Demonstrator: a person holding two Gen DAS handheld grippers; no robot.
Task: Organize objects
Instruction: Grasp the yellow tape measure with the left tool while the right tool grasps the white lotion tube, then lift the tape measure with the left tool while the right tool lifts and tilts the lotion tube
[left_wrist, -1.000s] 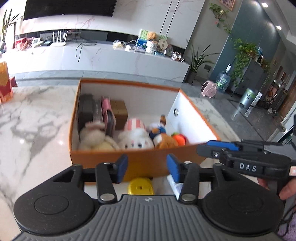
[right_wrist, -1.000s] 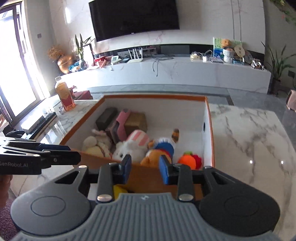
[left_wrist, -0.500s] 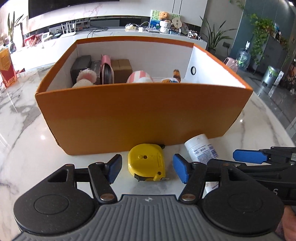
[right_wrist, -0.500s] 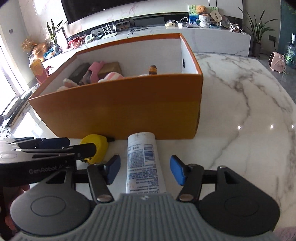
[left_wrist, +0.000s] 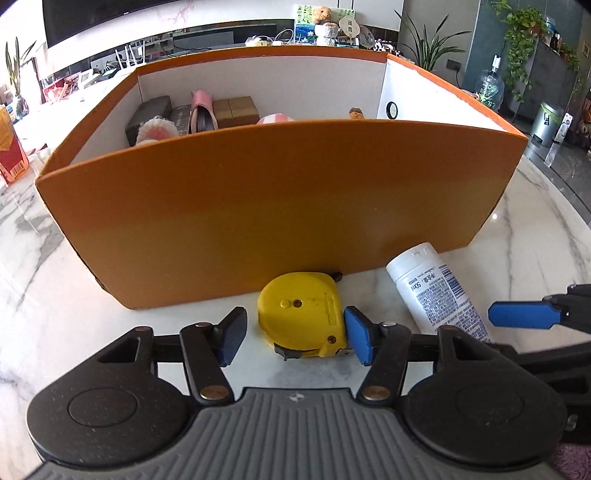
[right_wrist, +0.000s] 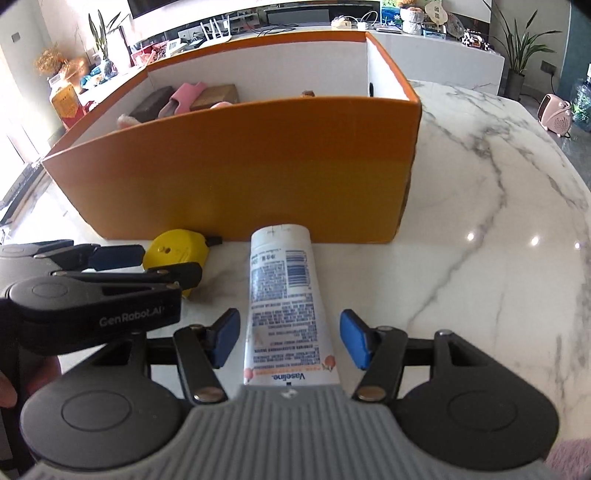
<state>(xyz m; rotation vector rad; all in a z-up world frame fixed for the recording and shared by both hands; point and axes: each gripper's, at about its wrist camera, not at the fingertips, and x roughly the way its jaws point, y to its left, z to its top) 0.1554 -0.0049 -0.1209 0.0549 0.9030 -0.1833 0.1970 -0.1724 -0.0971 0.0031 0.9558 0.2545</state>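
The orange box's (left_wrist: 280, 206) near wall hides most of its contents; only tops of a pink slipper (left_wrist: 202, 112) and brown blocks (left_wrist: 236, 110) show. The left gripper (left_wrist: 295, 334) is spread open around the yellow tape measure (left_wrist: 301, 314), its right pad touching the case. The right gripper (right_wrist: 288, 339) gapes around the white Vaseline tube (right_wrist: 284, 295), pads apart from it. Both items lie on the marble table (right_wrist: 480, 229), just beside the box.
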